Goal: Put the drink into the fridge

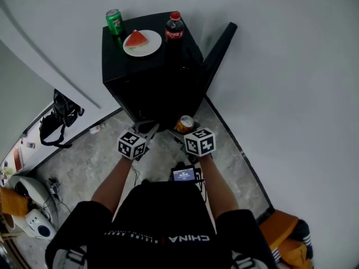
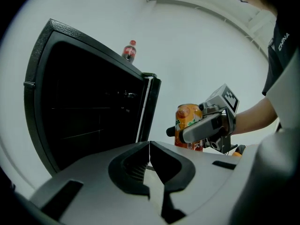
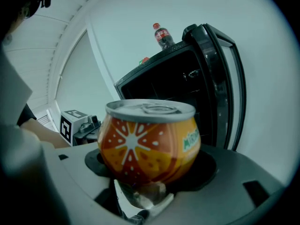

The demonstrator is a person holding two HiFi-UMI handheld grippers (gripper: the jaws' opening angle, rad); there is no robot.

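Forearms (image 1: 112, 179) stretched forward side by side, left hand-held gripper (image 2: 149, 150) closed and empty, right hand-held gripper (image 1: 185, 129) clamped on orange can (image 3: 149, 142).

Plain white walls (image 1: 291, 66) met a grey marbled floor (image 1: 84, 167), with a dark skirting strip (image 1: 238, 148) along the right-hand wall. A black bag (image 1: 59, 119) lay by the floor's left edge, a white appliance (image 1: 35, 224) near its lower-left corner and an orange bundle (image 1: 283, 228) at its lower-right corner. The light was soft and even.

An orange soda can (image 3: 149, 142) sits upright, gripped in the right tool (image 3: 150, 165), near the black mini fridge (image 1: 147, 80), whose door (image 1: 220, 46) stands open on the right.
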